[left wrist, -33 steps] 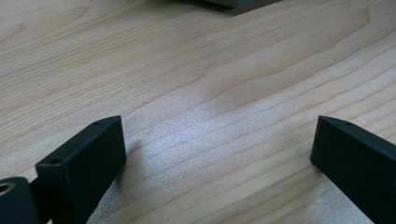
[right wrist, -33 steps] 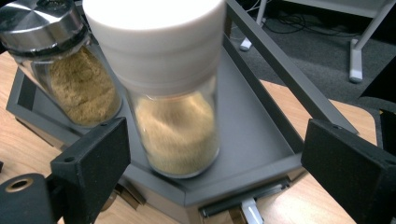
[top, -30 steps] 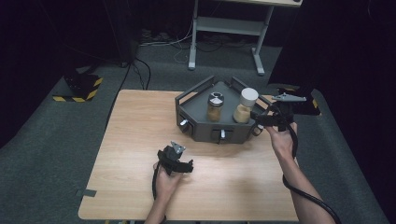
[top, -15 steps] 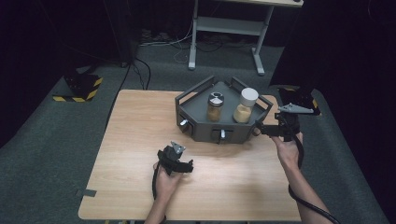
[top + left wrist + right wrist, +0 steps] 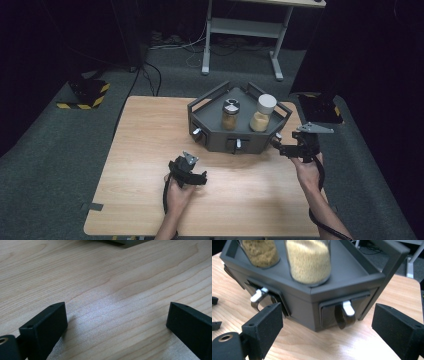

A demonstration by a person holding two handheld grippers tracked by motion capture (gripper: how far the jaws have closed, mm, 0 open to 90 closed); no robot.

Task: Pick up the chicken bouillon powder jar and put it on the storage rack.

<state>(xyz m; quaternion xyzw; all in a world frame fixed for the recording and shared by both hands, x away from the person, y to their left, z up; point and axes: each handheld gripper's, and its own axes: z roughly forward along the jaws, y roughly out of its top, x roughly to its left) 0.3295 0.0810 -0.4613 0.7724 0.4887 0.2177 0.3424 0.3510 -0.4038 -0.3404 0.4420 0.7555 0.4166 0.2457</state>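
Wood table (image 5: 150,150) on grey carpet, dark room; both tongs, left gripper (image 5: 115,327) and right gripper (image 5: 324,327), open and empty, right's jaws just closing slightly, level with grey rack's (image 5: 352,282) drawer tab (image 5: 348,308); two jars (image 5: 230,114) on top.

Your forearms are bare, each hand carries a black gripper (image 5: 187,172) with blocky screw-holed jaws, a grey three-cornered top plate and a black trailing cable.

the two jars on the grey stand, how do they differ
The left jar has a dark lid with a pale label and holds browner grains; the right jar has a plain white lid, paler yellowish grains and stands taller. Both are clear, upright, side by side on the grey stand.
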